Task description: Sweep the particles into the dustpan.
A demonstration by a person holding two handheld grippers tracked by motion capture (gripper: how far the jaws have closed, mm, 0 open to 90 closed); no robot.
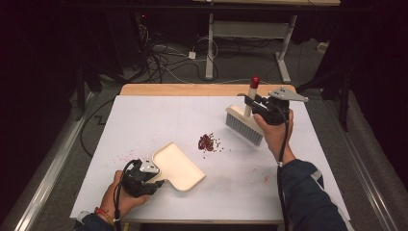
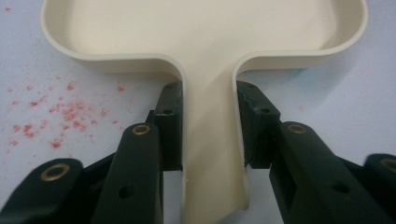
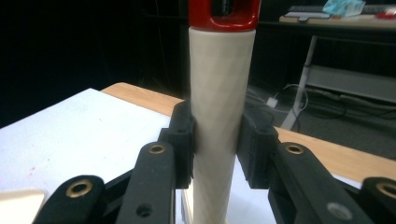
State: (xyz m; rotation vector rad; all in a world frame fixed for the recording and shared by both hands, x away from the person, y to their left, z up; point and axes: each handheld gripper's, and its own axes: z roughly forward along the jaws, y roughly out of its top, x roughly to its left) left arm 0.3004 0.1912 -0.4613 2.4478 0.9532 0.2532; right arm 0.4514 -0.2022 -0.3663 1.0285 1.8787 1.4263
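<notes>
Near left, left gripper (image 1: 156, 179) jaws clamped dustpan (image 1: 179, 166) handle; right gripper (image 1: 251, 103) jaws gripped brush (image 1: 244, 124), lifted far right. Red crumbs (image 1: 209, 142) lay unswept btwn them.

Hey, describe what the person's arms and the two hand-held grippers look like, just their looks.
Both hand-held grippers, left and right, are black, each topped by a grey three-cornered plate and trailing a black cable. In the gripper views the jaws are black with brass-coloured rivets and blocky pads. The right arm wears a dark blue sleeve; the left wrist carries a red and yellow band.
</notes>
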